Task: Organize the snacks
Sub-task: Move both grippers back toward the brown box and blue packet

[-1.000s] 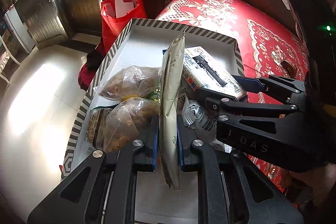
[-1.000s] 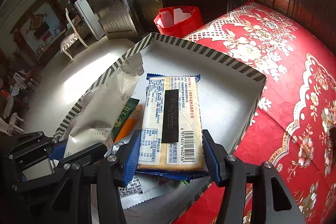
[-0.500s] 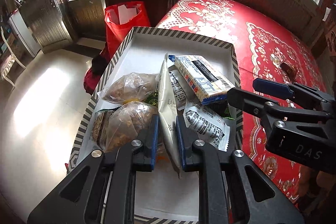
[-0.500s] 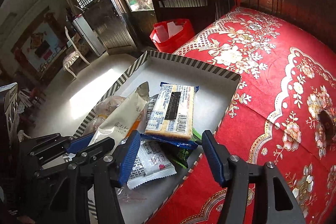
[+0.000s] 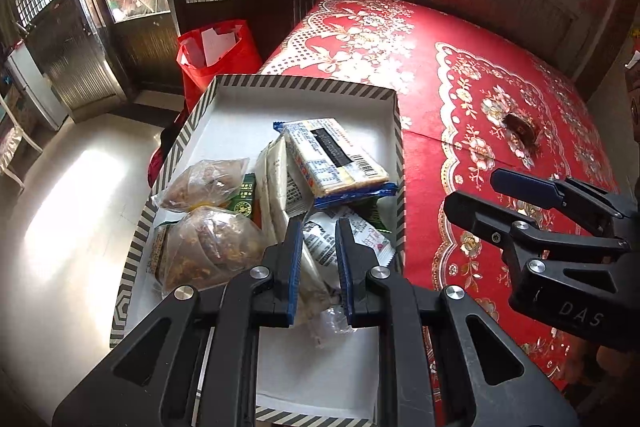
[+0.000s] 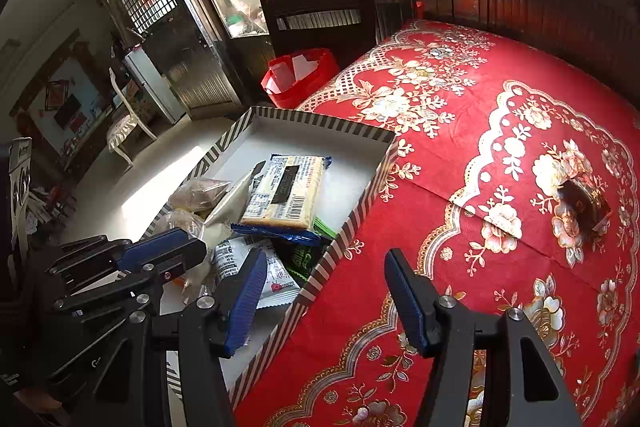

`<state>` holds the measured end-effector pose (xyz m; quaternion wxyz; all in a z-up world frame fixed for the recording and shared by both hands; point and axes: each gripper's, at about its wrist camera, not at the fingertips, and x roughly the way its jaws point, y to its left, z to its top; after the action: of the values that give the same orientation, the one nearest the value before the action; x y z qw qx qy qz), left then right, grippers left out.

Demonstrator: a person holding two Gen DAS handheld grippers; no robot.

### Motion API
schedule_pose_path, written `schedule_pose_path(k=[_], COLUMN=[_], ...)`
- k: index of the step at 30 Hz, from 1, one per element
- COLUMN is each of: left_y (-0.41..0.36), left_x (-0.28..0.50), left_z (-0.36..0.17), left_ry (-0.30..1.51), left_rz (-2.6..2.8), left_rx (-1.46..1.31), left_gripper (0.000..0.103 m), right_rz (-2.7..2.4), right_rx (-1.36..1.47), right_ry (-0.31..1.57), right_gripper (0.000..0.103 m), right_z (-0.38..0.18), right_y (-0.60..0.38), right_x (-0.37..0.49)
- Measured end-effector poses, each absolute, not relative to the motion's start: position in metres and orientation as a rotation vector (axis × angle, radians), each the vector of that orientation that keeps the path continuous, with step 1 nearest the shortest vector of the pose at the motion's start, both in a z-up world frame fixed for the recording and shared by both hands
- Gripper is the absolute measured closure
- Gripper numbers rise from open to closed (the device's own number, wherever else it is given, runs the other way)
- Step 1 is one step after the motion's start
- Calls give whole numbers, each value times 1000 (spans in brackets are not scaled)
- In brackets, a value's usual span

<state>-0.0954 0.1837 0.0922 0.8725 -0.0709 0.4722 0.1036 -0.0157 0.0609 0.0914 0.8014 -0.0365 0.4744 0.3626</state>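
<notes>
A striped-rim cardboard box (image 5: 304, 83) (image 6: 320, 119) on the red cloth holds the snacks. A cracker pack (image 5: 336, 155) (image 6: 286, 191) lies on top of the pile. Beside it leans a pale pouch (image 5: 276, 179) (image 6: 230, 199). Two clear bags of brown snacks (image 5: 204, 179) lie at the left and a white sachet (image 5: 360, 239) (image 6: 240, 259) at the front. My left gripper (image 5: 319, 259) (image 6: 168, 247) hovers over the pile, jaws almost together. The pouch's lower end shows in the gap, contact unclear. My right gripper (image 6: 325, 259) (image 5: 472, 187) stands open above the box's right rim, holding nothing.
The red floral cloth (image 6: 440, 147) spreads to the right, with a small dark object (image 6: 584, 199) (image 5: 520, 127) on it. A red bag (image 5: 216, 55) (image 6: 300, 75) stands on the floor behind the box. Dark wooden furniture lines the back. The box's left side hangs over pale floor.
Both grippers drew back and up from the box. The right one let go of the cracker pack, which now rests on the pile. The pale pouch sank from upright to leaning.
</notes>
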Motion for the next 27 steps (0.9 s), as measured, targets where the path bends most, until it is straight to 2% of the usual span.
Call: schedule_pose_path(k=[27], left_y=[46], left_x=[-38], left_z=[83], left_ry=[1032], left_rz=[-15], left_rx=[-32], left_gripper=[87], right_rz=[509], right_rx=[83], right_ry=[1050], right_gripper=[43], right_z=[72], right_y=[-106], right_x=[-2])
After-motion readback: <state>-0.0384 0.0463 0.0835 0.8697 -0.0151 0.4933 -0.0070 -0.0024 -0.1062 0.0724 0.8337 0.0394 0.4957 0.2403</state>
